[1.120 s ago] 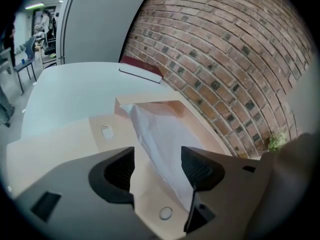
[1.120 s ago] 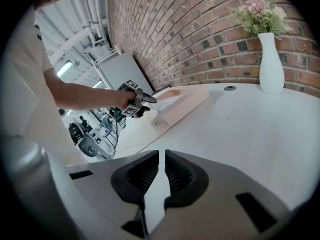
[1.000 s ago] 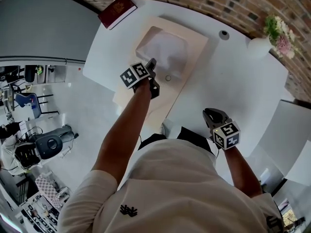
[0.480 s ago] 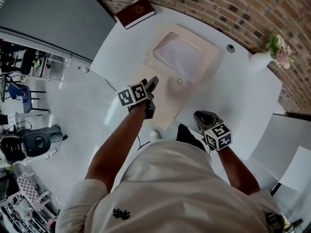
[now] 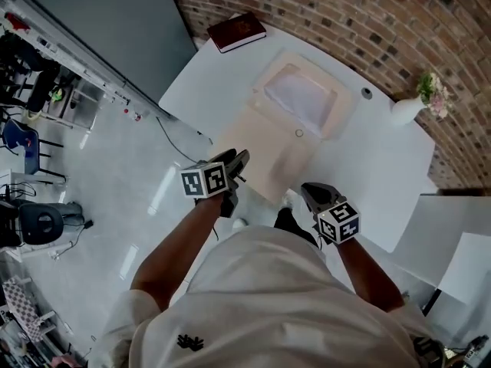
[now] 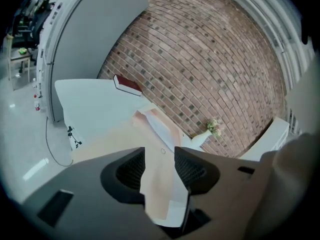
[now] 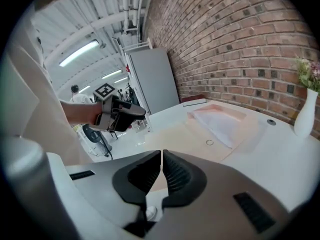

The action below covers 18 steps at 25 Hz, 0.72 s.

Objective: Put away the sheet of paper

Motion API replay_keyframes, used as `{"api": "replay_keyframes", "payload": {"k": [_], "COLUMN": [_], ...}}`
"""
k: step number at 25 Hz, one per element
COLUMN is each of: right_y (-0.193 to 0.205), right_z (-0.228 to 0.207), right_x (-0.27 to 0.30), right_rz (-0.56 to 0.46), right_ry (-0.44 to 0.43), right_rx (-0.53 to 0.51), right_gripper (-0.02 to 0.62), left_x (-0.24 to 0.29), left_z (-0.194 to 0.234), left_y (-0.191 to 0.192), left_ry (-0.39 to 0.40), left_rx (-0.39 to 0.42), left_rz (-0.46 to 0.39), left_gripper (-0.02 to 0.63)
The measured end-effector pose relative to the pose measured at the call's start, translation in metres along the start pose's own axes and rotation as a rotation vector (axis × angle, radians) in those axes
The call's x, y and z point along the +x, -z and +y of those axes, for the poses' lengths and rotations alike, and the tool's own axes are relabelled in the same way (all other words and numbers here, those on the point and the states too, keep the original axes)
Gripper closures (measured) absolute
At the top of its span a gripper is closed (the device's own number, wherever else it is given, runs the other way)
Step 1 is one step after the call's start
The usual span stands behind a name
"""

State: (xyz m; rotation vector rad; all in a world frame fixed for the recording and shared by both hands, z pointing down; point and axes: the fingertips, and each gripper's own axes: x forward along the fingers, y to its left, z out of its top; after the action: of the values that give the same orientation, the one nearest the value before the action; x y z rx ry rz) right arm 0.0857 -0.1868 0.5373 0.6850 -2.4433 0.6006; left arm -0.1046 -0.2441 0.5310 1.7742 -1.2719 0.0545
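Observation:
The white sheet of paper (image 5: 301, 98) lies in the raised far half of an open beige folder (image 5: 268, 156) on the white table (image 5: 360, 152). The folder's flat flap reaches to the table's near edge. My left gripper (image 5: 232, 164) hovers off that near edge, apart from the folder, its jaws closing with nothing between them. In the left gripper view its gap (image 6: 160, 156) frames the flap (image 6: 110, 139) and the paper (image 6: 159, 126). My right gripper (image 5: 311, 192) is shut and empty (image 7: 161, 166) near the flap's corner. The right gripper view shows the paper (image 7: 220, 121) and the left gripper (image 7: 120, 115).
A dark red book (image 5: 238, 31) lies at the table's far left corner. A white vase with flowers (image 5: 410, 106) stands at the far right by the brick wall. A round cable hole (image 5: 367, 93) sits behind the folder. A grey cabinet (image 5: 100, 21) stands left; white furniture (image 5: 437, 236) right.
Both grippers have drawn back toward the person. The left one was over the folder beside the paper and now hangs off the table's near edge. The head view has pulled back too.

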Motion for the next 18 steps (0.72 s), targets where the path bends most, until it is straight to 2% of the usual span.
{"api": "replay_keyframes", "payload": {"k": [5,8,18], "right_y": [0.011,0.014,0.035], "right_z": [0.059,0.084,0.173], "right_x": [0.004,0.003,0.004], "right_rz": [-0.012,-0.016,-0.021], "right_ry": [0.015,0.028,0.038], "right_rx": [-0.001,-0.011,-0.025], "right_gripper": [0.561,0.563,0.567], "left_x": [-0.071,-0.102,-0.203], "left_z": [0.015,0.017,0.031], "left_y": [0.03,0.045,0.105], "left_ry": [0.043,0.094,0.232], "left_rx": [0.038,0.042,0.046], "left_rz": [0.015,0.009,0.045], "left_gripper": [0.48,0.554,0.578]}}
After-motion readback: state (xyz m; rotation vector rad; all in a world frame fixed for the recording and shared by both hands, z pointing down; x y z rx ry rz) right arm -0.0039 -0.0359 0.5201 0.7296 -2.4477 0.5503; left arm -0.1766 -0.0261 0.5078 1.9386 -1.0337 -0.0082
